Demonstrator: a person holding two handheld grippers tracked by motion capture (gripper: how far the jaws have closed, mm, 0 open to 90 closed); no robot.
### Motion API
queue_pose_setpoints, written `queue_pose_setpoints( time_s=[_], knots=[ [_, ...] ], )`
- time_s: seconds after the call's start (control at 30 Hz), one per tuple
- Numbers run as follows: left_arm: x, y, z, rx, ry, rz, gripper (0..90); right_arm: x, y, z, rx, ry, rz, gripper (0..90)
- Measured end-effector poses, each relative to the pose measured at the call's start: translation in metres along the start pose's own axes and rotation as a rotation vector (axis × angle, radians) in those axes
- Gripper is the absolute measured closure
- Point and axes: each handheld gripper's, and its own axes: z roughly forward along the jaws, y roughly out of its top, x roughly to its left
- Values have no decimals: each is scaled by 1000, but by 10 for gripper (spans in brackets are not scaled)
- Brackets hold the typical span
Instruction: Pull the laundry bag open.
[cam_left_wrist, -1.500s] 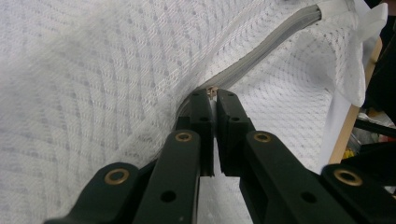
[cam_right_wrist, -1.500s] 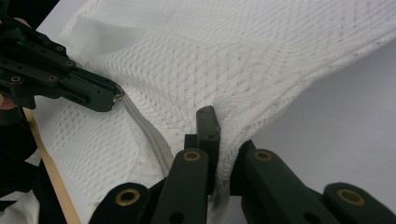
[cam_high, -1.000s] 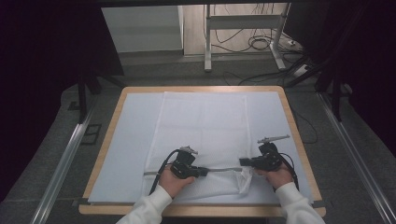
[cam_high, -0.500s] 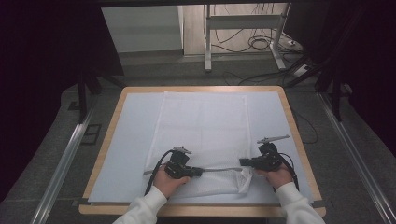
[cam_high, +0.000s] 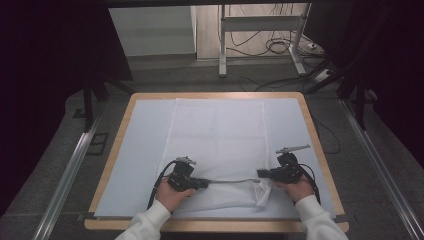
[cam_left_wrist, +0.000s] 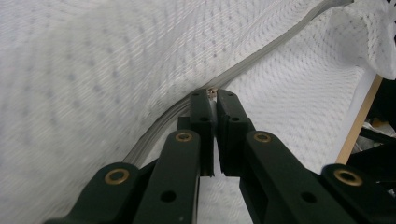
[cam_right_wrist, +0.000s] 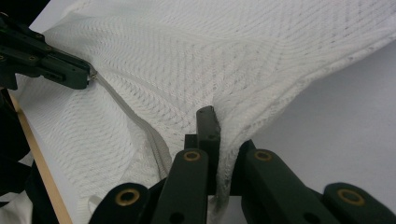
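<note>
Lying flat on the pale mat (cam_high: 145, 150) that covers the wooden-rimmed table (cam_high: 116, 150), a white mesh bag (cam_high: 220, 135) stretches from the far part of the mat down to its near edge, roughly in the middle. Its netting is fine and see-through, with faint fold lines across the far part. Near the person, the fabric is lifted and bunched, and a grey zipper (cam_high: 232, 181) runs in a taut line across it from one gripper to the other. In the left gripper view the zipper (cam_left_wrist: 261, 53) shows as a pale band that curves across the mesh (cam_left_wrist: 93, 70) to the jaw tips. The left gripper (cam_high: 204, 184) sits low over the near left part of the bag and points toward the right one; its jaws are clenched on the zipper's small metal pull (cam_left_wrist: 212, 92), which sits right at their tips. The right gripper (cam_high: 260, 173) is level with it, near the bag's near right corner, pointing back at the left, and its jaws are clamped on a pinched fold of mesh (cam_right_wrist: 224, 140) beside the zipper's end. Both hands (cam_high: 170, 195) rest close to the table's near edge, white sleeves (cam_high: 145, 225) coming in from below, with the two grippers well apart and the zipper between them.
</note>
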Motion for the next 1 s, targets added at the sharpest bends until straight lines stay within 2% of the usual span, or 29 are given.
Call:
queue_pose_setpoints(
  time_s=[0.07, 1.0],
  knots=[
    [2, -1, -1, -10, 1, -15, 867, 0, 0, 0, 1, -1, -1, 879],
    [9, -6, -13, -10, 23, -21, 867, 0, -1, 1, 6, 2, -9, 879]
  ],
)
